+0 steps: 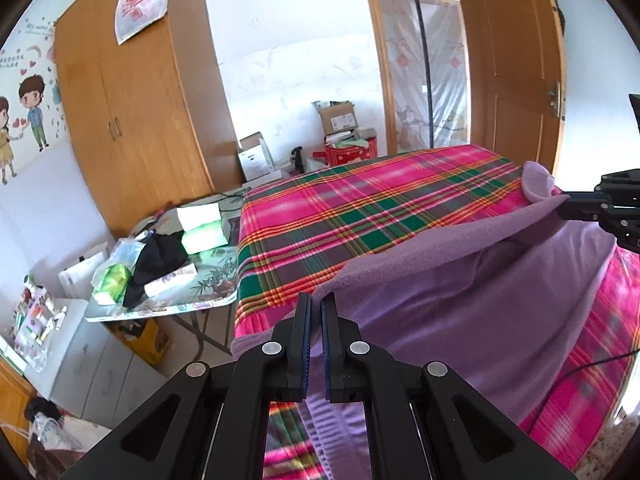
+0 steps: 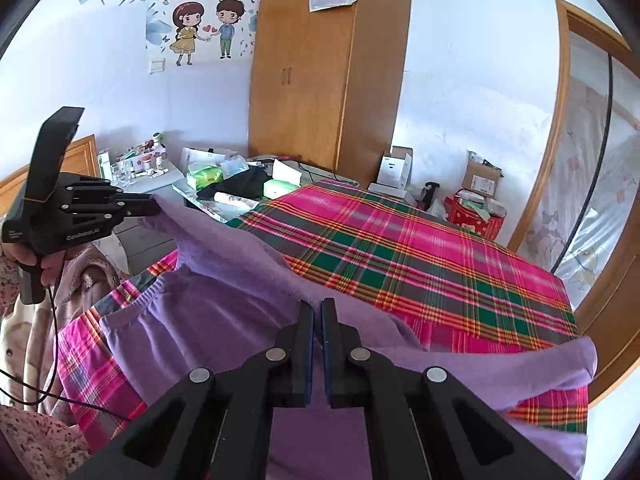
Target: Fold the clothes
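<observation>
A: Where did the purple garment lie?

B: Spread over the near part of the plaid bed cover, with one edge lifted off the bed between both tools. Elastic waistband down flat on the person's side.

A: And the tongs?

B: Left gripper pinched on the raised purple edge, jaws nearly together with cloth between. Right gripper likewise clamped on that same edge, farther along. From the left camera, seen at the far right, biting the fabric by a curled corner.

A: Free room on the bed?

B: Plenty beyond the garment: bare plaid all the way to the far edge and the far corner. Cover's left edge dropped off just beside a cluttered low table.

A: Anything in the way?

B: Nothing on the open plaid. Around it, though: tissue packs and a black cloth on that table, wooden wardrobe behind, cardboard boxes and a red tin past the far edge, door to the right. Thin black cable hanging from the left tool across the near corner.
</observation>
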Action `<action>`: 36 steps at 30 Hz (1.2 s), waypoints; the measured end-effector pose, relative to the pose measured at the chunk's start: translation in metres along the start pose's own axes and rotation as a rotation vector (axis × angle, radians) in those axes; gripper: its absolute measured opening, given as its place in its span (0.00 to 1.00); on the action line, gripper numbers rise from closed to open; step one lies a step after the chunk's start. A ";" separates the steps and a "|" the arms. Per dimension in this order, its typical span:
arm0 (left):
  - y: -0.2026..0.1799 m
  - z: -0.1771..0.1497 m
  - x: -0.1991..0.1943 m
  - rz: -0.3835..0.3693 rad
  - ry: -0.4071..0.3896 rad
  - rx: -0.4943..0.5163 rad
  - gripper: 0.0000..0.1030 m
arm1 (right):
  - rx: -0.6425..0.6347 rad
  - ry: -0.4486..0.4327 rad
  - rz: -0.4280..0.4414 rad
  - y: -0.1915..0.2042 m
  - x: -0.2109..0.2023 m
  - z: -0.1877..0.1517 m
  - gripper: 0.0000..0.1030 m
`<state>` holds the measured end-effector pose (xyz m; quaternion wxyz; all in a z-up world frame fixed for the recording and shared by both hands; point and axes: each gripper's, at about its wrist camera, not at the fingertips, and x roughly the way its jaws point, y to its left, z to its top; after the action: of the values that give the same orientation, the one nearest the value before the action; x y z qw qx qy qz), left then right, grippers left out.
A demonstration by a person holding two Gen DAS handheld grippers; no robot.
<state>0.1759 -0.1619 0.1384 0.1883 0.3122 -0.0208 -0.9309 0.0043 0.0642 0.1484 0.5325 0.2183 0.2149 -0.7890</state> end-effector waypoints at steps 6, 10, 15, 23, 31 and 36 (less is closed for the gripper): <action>-0.009 -0.016 -0.008 -0.009 0.012 -0.002 0.05 | 0.012 0.010 0.007 0.006 -0.009 -0.020 0.04; -0.015 -0.029 -0.013 -0.017 0.025 0.001 0.05 | 0.025 0.019 0.013 0.009 -0.012 -0.033 0.04; -0.022 -0.041 -0.018 -0.023 0.032 -0.002 0.05 | 0.031 0.028 0.020 0.010 -0.014 -0.044 0.04; -0.038 -0.063 -0.025 -0.011 0.052 0.025 0.05 | 0.046 0.055 0.031 0.016 -0.017 -0.068 0.04; -0.052 -0.084 -0.021 0.008 0.087 0.059 0.05 | 0.072 0.103 0.046 0.019 -0.009 -0.093 0.04; -0.055 -0.097 -0.020 -0.014 0.108 0.039 0.05 | 0.089 0.122 0.054 0.018 -0.008 -0.105 0.04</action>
<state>0.2286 -0.0963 0.0634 0.1765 0.3658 -0.0263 -0.9134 0.0363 0.1236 0.0659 0.5294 0.2955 0.2056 -0.7682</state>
